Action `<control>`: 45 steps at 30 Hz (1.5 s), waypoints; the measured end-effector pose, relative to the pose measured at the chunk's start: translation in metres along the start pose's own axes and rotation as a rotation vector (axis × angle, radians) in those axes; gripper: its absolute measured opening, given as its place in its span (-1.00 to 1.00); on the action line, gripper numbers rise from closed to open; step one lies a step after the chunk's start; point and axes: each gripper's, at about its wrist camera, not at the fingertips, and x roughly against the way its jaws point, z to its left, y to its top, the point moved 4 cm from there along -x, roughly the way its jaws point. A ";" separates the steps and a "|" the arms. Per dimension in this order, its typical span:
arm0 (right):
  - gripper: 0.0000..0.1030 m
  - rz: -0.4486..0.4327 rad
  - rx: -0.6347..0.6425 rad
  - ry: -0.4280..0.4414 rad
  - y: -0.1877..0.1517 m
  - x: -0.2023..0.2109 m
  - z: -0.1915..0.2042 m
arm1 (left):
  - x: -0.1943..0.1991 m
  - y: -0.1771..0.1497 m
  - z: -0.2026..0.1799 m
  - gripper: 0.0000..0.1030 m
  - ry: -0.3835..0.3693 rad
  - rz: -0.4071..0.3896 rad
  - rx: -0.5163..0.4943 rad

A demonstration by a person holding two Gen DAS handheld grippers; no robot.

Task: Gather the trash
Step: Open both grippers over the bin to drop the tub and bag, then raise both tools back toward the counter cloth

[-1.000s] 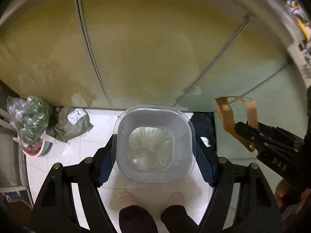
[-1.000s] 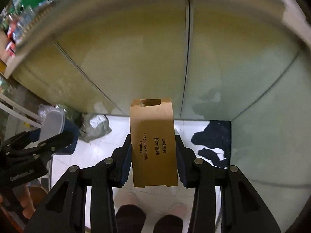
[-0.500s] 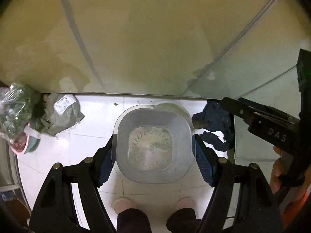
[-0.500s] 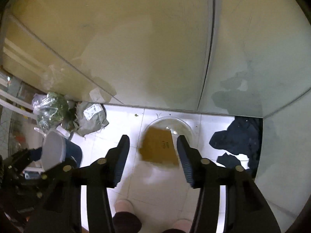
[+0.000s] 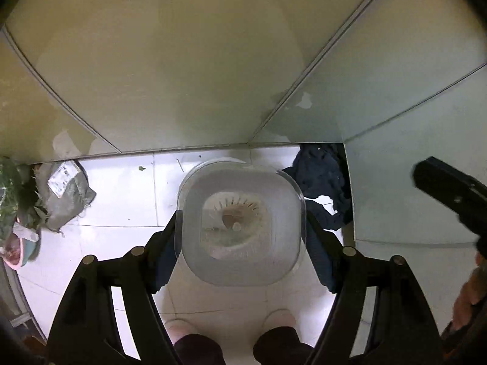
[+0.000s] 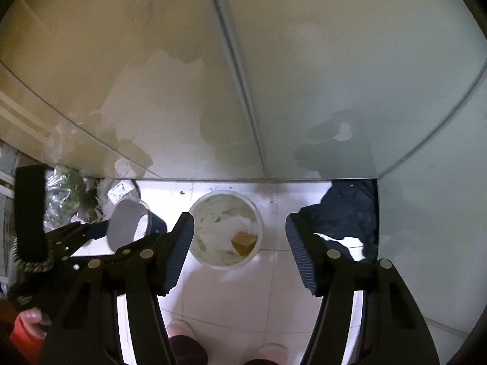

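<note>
Dropped from the right gripper (image 6: 240,240), the brown box (image 6: 244,242) lay inside the white bin (image 6: 225,229) on the floor (a second earlier it sat clamped between those fingers), whose jaws were opening with nothing between them. Above that bin, the left gripper (image 5: 240,231) pinched the clear plastic container (image 5: 241,222), unchanged.

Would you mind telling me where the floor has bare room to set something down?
Bare tile lies between the grey bag and the white bin, and between the bin and the shoes. The left corner, around the grey bag, is crowded; dark cloth fills the right corner.
</note>
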 end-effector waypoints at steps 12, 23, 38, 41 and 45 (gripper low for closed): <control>0.17 -0.053 -0.005 -0.006 0.016 0.076 0.019 | 0.083 0.019 -0.017 0.55 0.017 -0.084 -0.067; 0.17 -0.107 -0.010 -0.017 0.039 0.182 0.051 | 0.236 0.032 -0.026 0.55 0.026 -0.193 -0.063; 0.17 -0.356 -0.013 -0.049 0.073 0.379 0.144 | 0.517 0.042 -0.023 0.55 -0.002 -0.541 -0.096; 0.20 -0.435 -0.018 -0.060 0.078 0.421 0.165 | 0.560 0.044 -0.017 0.55 0.003 -0.608 -0.116; 0.26 -0.527 -0.020 -0.071 0.082 0.459 0.189 | 0.609 0.043 -0.014 0.55 0.007 -0.687 -0.149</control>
